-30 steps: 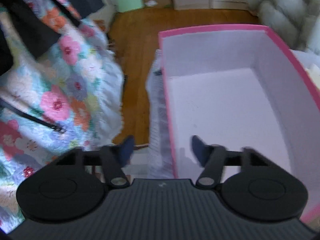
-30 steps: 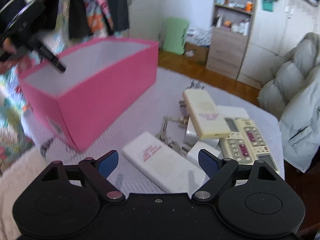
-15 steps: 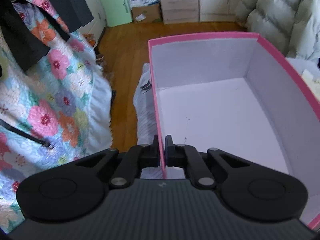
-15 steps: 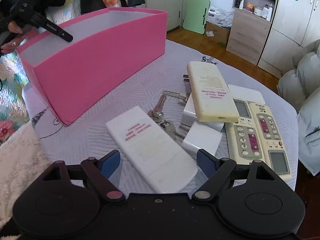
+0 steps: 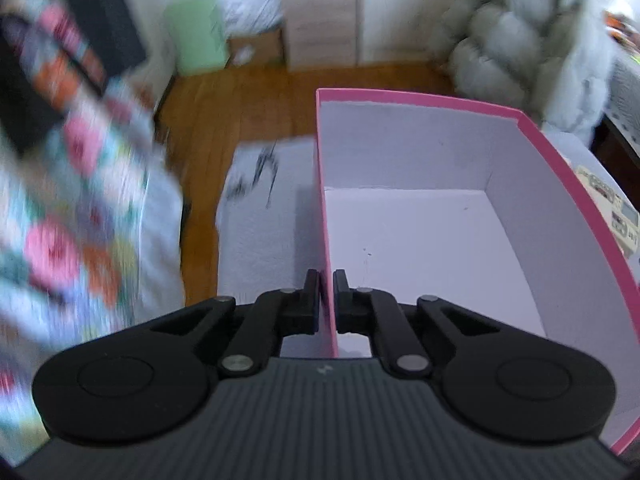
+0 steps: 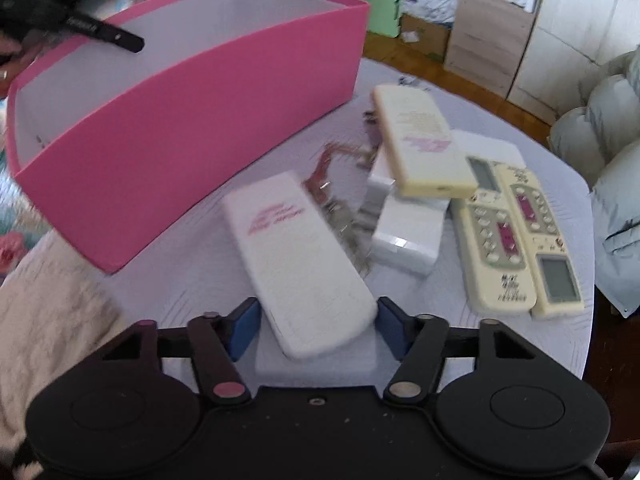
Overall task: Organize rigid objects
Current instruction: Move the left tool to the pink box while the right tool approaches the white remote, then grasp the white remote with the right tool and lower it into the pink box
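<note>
My left gripper (image 5: 327, 300) is shut on the near-left wall of the empty pink box (image 5: 400, 148); one of its black fingers (image 6: 100, 32) shows over the box rim in the right wrist view. The pink box (image 6: 180, 140) stands at the table's left. My right gripper (image 6: 318, 326) straddles the near end of a face-down white remote (image 6: 300, 256), and its jaws are closing, with the blue pads at the remote's sides. Beyond lie keys (image 6: 340, 208), white chargers (image 6: 404, 236), a cream remote (image 6: 420, 140) and two button-side-up remotes (image 6: 500, 240).
The round table (image 6: 520, 340) has a pale cloth; its right edge drops to a dark floor. A beige towel (image 6: 48, 312) lies at the near left. A floral quilt (image 5: 60, 220) hangs left of the box, and a grey puffy coat (image 5: 520, 40) sits behind it.
My left gripper went from open astride the box wall to shut on it, and the box shifted. My right gripper lowered over the white remote and its jaws narrowed.
</note>
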Action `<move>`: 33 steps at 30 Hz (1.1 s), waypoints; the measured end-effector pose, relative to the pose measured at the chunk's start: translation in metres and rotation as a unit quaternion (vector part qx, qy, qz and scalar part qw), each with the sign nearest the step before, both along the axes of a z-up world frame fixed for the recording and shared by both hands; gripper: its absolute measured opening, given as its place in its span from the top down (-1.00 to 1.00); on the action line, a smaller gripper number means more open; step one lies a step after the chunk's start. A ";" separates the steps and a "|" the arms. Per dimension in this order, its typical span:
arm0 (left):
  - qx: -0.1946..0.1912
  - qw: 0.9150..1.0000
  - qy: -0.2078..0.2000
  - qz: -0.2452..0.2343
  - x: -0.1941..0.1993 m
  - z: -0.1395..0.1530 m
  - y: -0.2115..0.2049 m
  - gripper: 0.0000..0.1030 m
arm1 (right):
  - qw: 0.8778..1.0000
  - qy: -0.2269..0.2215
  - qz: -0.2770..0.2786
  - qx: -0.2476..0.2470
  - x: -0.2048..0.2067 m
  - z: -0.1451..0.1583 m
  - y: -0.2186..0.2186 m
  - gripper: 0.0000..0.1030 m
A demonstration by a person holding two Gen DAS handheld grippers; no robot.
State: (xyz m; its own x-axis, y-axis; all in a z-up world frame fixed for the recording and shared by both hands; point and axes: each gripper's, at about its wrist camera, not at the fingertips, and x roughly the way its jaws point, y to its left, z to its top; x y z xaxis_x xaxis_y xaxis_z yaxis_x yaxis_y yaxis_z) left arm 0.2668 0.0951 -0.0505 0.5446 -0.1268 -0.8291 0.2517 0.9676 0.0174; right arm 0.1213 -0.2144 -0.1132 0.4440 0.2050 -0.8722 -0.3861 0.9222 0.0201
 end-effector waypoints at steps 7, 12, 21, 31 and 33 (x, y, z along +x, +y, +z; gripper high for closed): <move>-0.010 0.998 0.063 0.019 -0.008 0.003 0.006 0.81 | 0.999 0.000 0.031 0.014 0.005 0.009 0.010 -0.26; 0.051 0.995 0.080 -0.005 -0.012 -0.013 0.001 0.43 | 0.999 0.003 0.029 0.019 0.039 -0.003 0.024 -0.31; -0.023 0.997 0.067 0.036 -0.025 -0.011 0.009 0.94 | 0.996 -0.073 -0.016 0.044 0.018 0.020 0.032 -0.19; -0.139 0.973 0.074 0.166 -0.038 -0.017 0.040 0.80 | 0.978 -0.168 -0.086 0.091 0.014 0.076 0.013 -0.19; -0.141 0.971 0.072 0.177 -0.043 -0.016 0.036 0.80 | 0.972 -0.192 -0.094 0.100 0.016 0.092 0.013 -0.19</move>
